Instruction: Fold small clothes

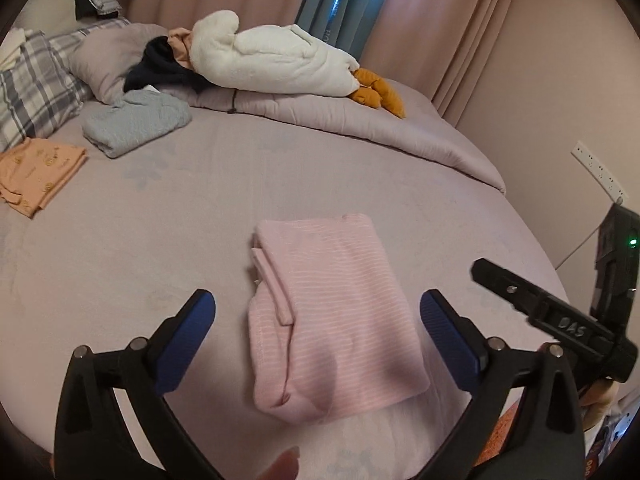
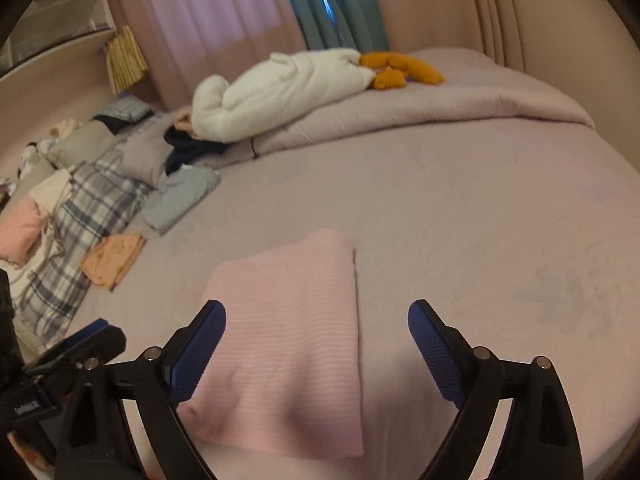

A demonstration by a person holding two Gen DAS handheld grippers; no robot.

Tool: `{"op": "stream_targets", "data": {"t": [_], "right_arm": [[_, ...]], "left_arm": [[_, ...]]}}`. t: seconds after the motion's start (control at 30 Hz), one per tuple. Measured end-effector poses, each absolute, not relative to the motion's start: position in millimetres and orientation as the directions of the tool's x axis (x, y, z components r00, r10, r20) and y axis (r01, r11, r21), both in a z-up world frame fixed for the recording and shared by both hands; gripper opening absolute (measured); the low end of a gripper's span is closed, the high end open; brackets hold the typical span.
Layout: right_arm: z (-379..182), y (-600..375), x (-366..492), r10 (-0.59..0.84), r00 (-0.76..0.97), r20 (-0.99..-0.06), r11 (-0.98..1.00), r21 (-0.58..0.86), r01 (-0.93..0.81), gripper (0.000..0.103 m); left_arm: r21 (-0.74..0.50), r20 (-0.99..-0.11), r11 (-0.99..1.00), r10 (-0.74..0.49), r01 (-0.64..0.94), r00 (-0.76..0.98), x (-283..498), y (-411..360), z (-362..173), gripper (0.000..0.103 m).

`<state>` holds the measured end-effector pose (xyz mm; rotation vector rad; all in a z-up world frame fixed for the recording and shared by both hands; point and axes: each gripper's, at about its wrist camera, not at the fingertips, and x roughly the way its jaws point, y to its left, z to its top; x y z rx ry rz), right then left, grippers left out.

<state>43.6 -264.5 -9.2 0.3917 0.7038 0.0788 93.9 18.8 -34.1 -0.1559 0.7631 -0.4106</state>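
My left gripper [image 1: 318, 326] is spread wide, empty, blue pads either side of the folded pale-pink striped knit garment [image 1: 332, 316] lying flat on the mauve bedsheet [image 1: 200, 216]. My right gripper [image 2: 316, 342] is equally wide, empty, with the garment toward its left pad. At 10 o'clock in the left view: folded grey-blue knit top [image 1: 138, 122] and folded peach printed cloth [image 1: 38, 172]. White plush goose [image 1: 276, 60] at 12 o'clock.

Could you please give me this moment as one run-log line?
left gripper: open, empty | right gripper: open, empty | pink striped garment: folded on bed
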Motion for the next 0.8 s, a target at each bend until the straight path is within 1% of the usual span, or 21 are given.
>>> {"op": "stream_targets", "data": {"t": [0.1, 0.27, 0.47, 0.63, 0.8], "right_arm": [[-5.4, -261.2, 38.4, 0.207, 0.770, -0.603, 0.922, 0.383, 0.053, 0.092], [-3.0, -256.1, 30.8, 0.183, 0.783, -0.595, 0.931, 0.360, 0.056, 0.092], [-8.2, -251.9, 26.2, 0.176, 0.770, -0.613, 0.934, 0.352, 0.067, 0.092], [-8.7, -251.5, 22.5, 0.175, 0.770, -0.614, 0.934, 0.350, 0.066, 0.092], [-7.7, -250.3, 18.4, 0.170, 0.773, -0.612, 0.936, 0.345, 0.067, 0.092]], "left_arm": [[-0.280, -0.650, 0.920, -0.393, 0.276, 0.651, 89.9, 24.4, -37.8, 0.103], [-0.308, -0.666, 0.918, -0.396, 0.250, 0.632, 85.5, 34.2, -43.9, 0.102], [-0.309, -0.679, 0.923, -0.384, 0.231, 0.625, 79.8, 39.6, -51.4, 0.102], [-0.263, -0.678, 0.934, -0.356, 0.240, 0.643, 71.7, 35.8, -51.0, 0.102], [-0.265, -0.671, 0.929, -0.369, 0.256, 0.643, 66.8, 34.9, -49.0, 0.102]]}}
